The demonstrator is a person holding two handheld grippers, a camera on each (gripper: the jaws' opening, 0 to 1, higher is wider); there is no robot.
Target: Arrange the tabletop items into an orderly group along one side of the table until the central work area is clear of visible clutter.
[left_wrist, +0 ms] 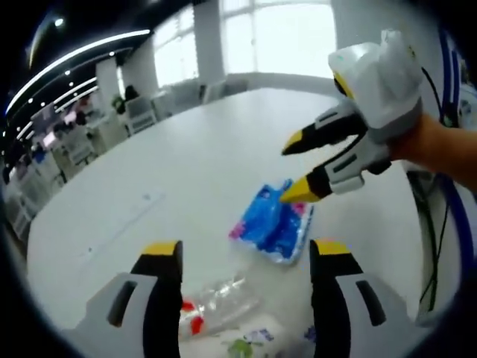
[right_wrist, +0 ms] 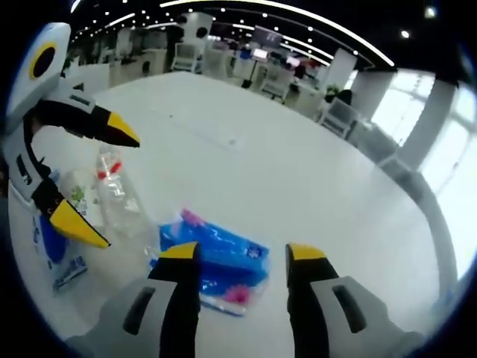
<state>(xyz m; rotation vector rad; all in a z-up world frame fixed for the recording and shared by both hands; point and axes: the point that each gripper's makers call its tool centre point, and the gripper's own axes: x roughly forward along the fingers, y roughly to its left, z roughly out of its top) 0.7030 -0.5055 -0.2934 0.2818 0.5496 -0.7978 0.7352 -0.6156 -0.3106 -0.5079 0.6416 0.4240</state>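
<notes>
Your left gripper (left_wrist: 247, 257) hangs open over a clear crinkled plastic bottle (left_wrist: 216, 302); your right gripper (left_wrist: 291, 170) tips a blue-and-pink plastic packet (left_wrist: 270, 224)

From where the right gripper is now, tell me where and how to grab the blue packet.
Take the blue packet across its narrow width near the middle, coming down from above. It lies flat on the white table, so a side approach would probably only push it. The right gripper hovers just over it with jaws open, and the clear plastic bottle lies beside it, so keep to the side away from the bottle.
</notes>
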